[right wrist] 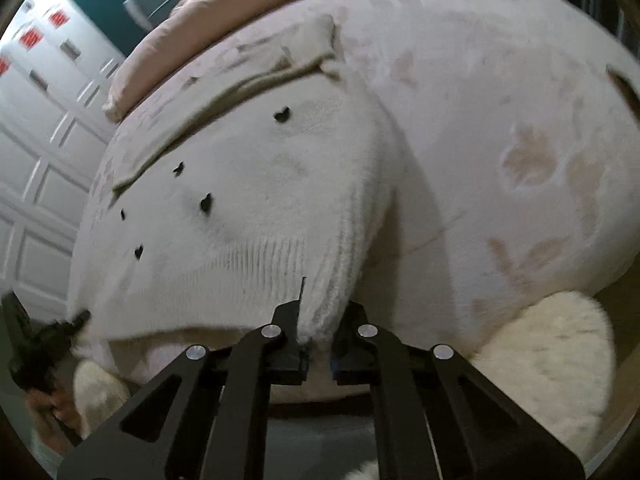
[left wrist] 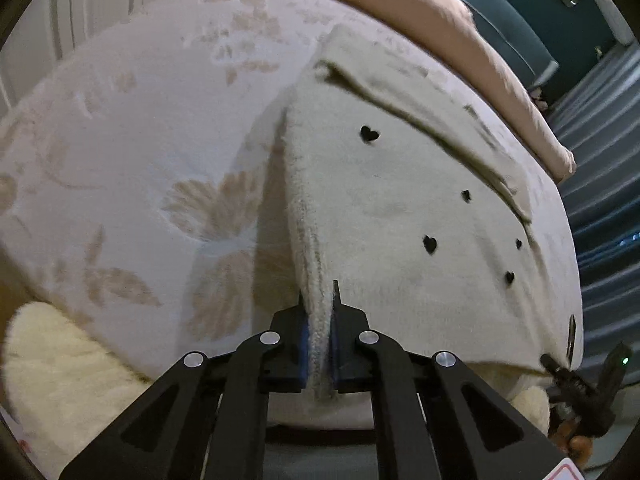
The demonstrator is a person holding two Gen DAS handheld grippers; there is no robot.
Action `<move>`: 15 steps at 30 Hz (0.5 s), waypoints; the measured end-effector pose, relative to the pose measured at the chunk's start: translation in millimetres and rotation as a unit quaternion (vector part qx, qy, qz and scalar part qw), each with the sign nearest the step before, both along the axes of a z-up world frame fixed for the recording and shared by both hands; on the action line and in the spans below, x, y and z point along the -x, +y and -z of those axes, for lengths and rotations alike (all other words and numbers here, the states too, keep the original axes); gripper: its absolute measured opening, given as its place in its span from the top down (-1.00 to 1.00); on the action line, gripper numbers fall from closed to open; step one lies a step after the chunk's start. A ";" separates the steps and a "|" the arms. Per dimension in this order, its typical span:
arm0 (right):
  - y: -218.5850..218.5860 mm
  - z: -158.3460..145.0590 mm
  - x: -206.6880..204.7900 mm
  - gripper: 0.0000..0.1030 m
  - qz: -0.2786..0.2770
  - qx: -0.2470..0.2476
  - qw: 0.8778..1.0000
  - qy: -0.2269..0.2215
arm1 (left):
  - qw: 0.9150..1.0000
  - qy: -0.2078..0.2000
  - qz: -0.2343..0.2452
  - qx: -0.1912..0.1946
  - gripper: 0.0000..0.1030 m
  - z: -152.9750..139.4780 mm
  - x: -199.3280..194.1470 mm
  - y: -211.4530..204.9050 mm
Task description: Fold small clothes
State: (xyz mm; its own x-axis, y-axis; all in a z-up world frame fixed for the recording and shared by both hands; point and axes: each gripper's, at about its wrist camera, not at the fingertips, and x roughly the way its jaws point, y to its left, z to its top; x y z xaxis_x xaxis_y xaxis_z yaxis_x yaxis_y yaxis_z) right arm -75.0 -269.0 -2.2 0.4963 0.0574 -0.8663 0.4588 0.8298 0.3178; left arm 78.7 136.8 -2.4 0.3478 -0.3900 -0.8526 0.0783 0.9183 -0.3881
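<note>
With both near corners of the cream sweater [left wrist: 400,208] pinched, looks like mid-fold — hem edge lifted off the bed, ready to carry toward the far end.

Left gripper [left wrist: 318,308]: jaws nearly closed, clamped on a fuzzy corner of the knit, fabric bunched between the blue pads. Right gripper [right wrist: 320,316]: jaws narrow too, ribbed hem corner sitting between them; grip looks real but less fabric engaged than on the left — pad contact partly hidden.

Sweater position: spread on the bedspread [left wrist: 140,140], near edge raised between the two grippers, rest lying flat. Small black hearts [left wrist: 369,133] scattered on the front. Far end already shows a turned-over band of cloth [left wrist: 420,108], probably a sleeve or collar folded in.

Next move, as a guess: raise both corners together, keep hem taut, travel forward over the body, lay the hem near the far edge, then release. Needs matched height and pace — otherwise a skewed fold. Slip risk on the right side if the pinch is shallow.

Surface: soft, pale bedspread with faded leaf print — some drag on fluffy knit likely. Pink pillow [left wrist: 460,32] along the far edge. Fluffy white rug [right wrist: 552,352] below the bed end. Room: teal wall [right wrist: 100,0], white panelled doors [right wrist: 40,140].
</note>
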 end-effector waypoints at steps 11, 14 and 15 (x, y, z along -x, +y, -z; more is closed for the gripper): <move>42.8 -3.2 109.4 0.91 -0.152 0.027 0.976 0.154 | 0.991 0.080 0.099 -0.045 0.91 -11.9 130.3 27.4; 44.7 -19.9 131.8 0.90 -0.153 -0.009 0.976 0.154 | 0.990 0.108 0.088 -0.030 0.91 -17.6 156.9 40.2; 43.6 -27.6 130.3 0.90 -0.151 -0.010 0.977 0.148 | 0.991 0.105 0.079 -0.023 0.91 -23.2 155.6 42.4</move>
State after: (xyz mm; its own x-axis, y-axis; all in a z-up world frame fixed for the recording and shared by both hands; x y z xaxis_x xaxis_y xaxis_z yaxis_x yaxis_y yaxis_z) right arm -205.3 -225.4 25.4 0.1827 0.1803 -0.9665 0.2679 0.9367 0.2254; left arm -76.9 179.2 20.8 0.0981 -0.3840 -0.9181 0.1450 0.9182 -0.3685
